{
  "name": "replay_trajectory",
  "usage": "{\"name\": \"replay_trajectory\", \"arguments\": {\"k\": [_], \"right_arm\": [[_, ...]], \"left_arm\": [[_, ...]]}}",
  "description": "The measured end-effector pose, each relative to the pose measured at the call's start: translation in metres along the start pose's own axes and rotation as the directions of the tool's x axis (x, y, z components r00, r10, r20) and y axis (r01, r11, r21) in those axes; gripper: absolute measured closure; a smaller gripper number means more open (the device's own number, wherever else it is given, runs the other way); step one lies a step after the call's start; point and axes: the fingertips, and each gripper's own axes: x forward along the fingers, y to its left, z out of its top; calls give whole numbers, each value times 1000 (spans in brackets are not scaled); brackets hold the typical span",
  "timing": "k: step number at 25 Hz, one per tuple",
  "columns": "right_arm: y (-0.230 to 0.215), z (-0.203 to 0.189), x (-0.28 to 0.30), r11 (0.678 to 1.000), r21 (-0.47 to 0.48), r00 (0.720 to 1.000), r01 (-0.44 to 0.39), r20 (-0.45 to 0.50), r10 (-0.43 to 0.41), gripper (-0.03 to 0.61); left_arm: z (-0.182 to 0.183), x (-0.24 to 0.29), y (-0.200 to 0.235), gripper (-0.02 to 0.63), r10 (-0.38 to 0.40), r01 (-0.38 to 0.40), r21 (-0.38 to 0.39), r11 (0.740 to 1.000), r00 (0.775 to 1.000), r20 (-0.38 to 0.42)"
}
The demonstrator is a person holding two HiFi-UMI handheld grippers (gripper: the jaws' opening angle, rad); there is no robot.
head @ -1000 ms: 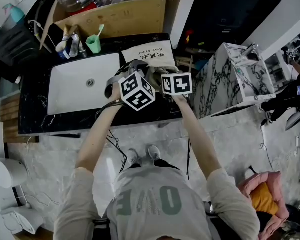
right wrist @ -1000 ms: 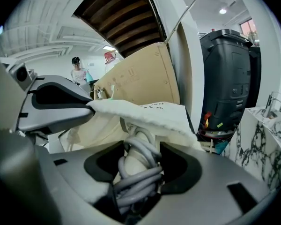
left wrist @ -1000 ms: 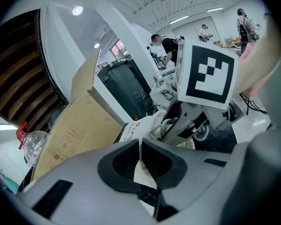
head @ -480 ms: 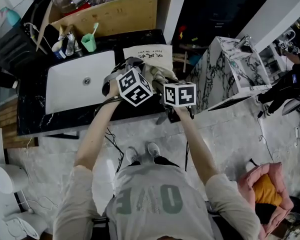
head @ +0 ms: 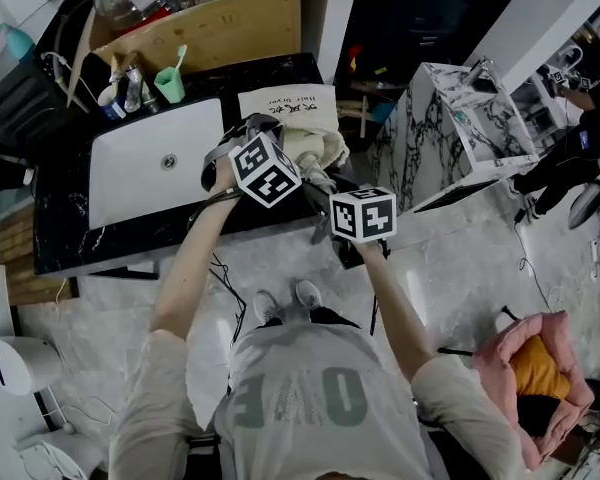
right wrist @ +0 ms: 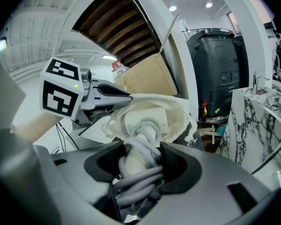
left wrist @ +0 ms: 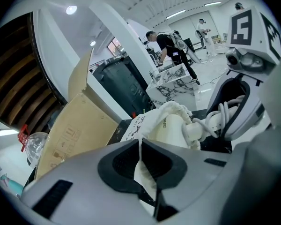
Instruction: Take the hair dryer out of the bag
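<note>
A cream cloth bag [head: 288, 106] with black print lies on the black counter [head: 70, 238], right of the sink. My left gripper [head: 272, 140] is shut on a fold of the bag's cloth [left wrist: 144, 125] near its mouth. My right gripper [head: 325, 186] is shut on the hair dryer's handle [right wrist: 139, 142], which is wound with grey cord. The dryer's cream body [right wrist: 145, 118] still sits in the bag's gathered mouth [right wrist: 175, 109]. In the left gripper view the handle [left wrist: 196, 129] sticks out of the bag toward the right gripper [left wrist: 234, 114].
A white sink [head: 140, 168] is set in the counter at the left. A green cup [head: 169, 85] and bottles stand behind it, before a cardboard box [head: 210, 28]. A marble-patterned cabinet [head: 450, 128] stands at the right, and a pink bag [head: 540, 378] lies on the floor.
My right gripper has drawn back toward the person and to the right with the dryer's handle. The left gripper has stayed on the bag.
</note>
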Motion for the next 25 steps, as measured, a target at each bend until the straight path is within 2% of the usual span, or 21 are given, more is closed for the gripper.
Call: {"name": "replay_trajectory", "arguments": {"k": [10, 15, 20, 25], "right_arm": [[11, -17, -33, 1000, -13, 999, 8, 39, -7, 325], [10, -23, -46, 1000, 19, 998, 8, 64, -9, 325], [5, -12, -63, 999, 35, 993, 17, 117, -21, 325], [-3, 14, -78, 999, 27, 982, 39, 186, -43, 325]], "left_arm": [[-4, 0, -10, 572, -24, 24, -8, 1000, 1000, -12], [-6, 0, -11, 572, -34, 33, -20, 999, 999, -12], [-6, 0, -10, 572, -34, 34, -25, 999, 999, -10], [-6, -4, -8, 572, -38, 40, -90, 995, 999, 17]]}}
